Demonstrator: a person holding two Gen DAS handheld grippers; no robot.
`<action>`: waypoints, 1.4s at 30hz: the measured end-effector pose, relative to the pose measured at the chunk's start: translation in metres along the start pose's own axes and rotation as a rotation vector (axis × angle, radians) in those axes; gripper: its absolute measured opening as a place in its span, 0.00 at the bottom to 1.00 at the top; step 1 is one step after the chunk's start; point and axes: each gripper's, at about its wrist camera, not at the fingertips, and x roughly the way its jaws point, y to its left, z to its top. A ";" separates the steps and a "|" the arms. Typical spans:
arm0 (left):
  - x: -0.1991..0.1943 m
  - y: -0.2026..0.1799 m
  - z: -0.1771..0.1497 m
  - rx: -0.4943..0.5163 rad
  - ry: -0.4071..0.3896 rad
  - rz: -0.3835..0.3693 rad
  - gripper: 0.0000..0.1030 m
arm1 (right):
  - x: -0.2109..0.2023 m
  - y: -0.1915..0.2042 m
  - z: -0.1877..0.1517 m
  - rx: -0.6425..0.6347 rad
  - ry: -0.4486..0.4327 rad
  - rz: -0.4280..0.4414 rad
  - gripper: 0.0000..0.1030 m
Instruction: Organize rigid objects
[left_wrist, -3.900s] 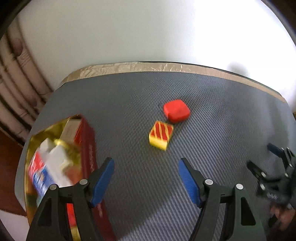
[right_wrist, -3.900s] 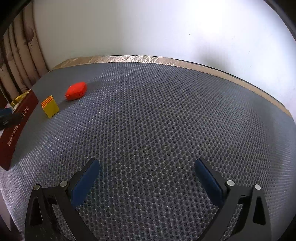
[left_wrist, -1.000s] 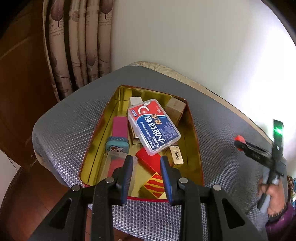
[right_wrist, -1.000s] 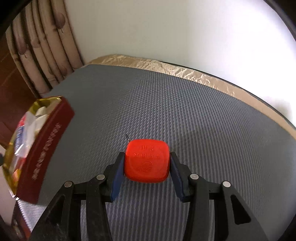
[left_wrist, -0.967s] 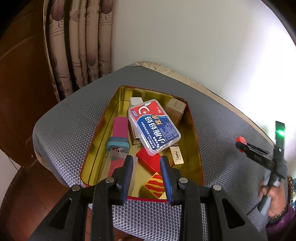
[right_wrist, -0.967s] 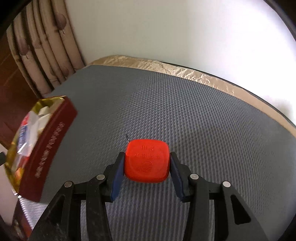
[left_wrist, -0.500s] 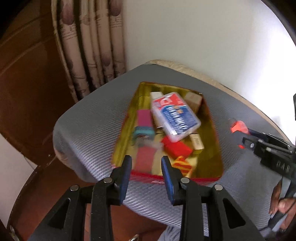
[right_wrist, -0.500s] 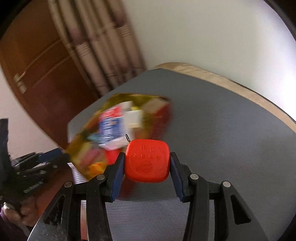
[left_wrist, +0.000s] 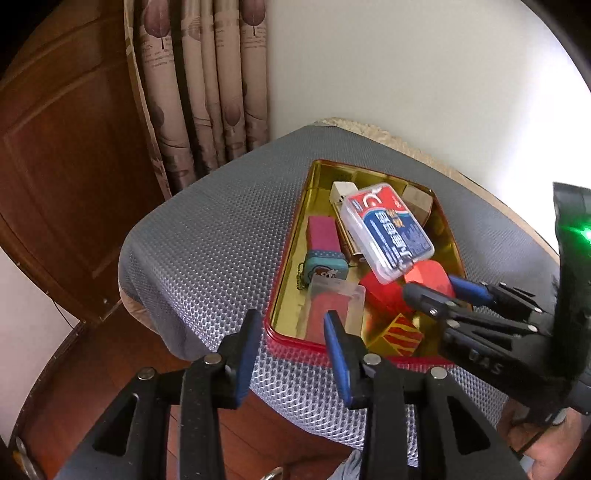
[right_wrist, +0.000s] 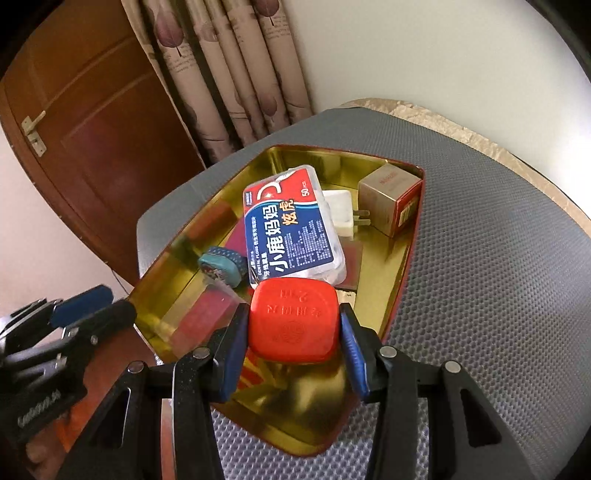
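Observation:
My right gripper (right_wrist: 293, 330) is shut on a red rounded-square case (right_wrist: 293, 325) and holds it over the near end of the gold-lined red tin (right_wrist: 400, 280); the case also shows in the left wrist view (left_wrist: 428, 275). In that tin (left_wrist: 291, 334) lie a floss box (left_wrist: 386, 230), a yellow-red striped block (left_wrist: 400, 334), a teal pouch (left_wrist: 325, 267) and several other small items. My left gripper (left_wrist: 290, 338) hangs empty, jaws narrowly parted, just in front of the tin's near rim.
The tin sits at the corner of a grey mesh-covered table (left_wrist: 221, 236). Beyond the table edge are a curtain (left_wrist: 207, 74), a wooden door (left_wrist: 55, 147) and the floor. A white plug (right_wrist: 341, 210) and a small carton (right_wrist: 389, 197) fill the tin's far end.
My right gripper has carried the red case from the open table to above the tin. My left gripper has drawn back from over the tin to its near rim.

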 end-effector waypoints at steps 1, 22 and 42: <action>0.001 -0.001 0.000 0.003 0.001 0.001 0.35 | 0.001 -0.001 0.000 0.002 0.004 -0.002 0.42; 0.008 -0.006 -0.002 0.035 0.020 0.035 0.38 | 0.008 0.012 0.015 0.002 -0.045 -0.050 0.45; -0.001 -0.013 -0.004 0.041 -0.047 -0.002 0.39 | -0.078 0.030 -0.021 -0.013 -0.392 -0.278 0.93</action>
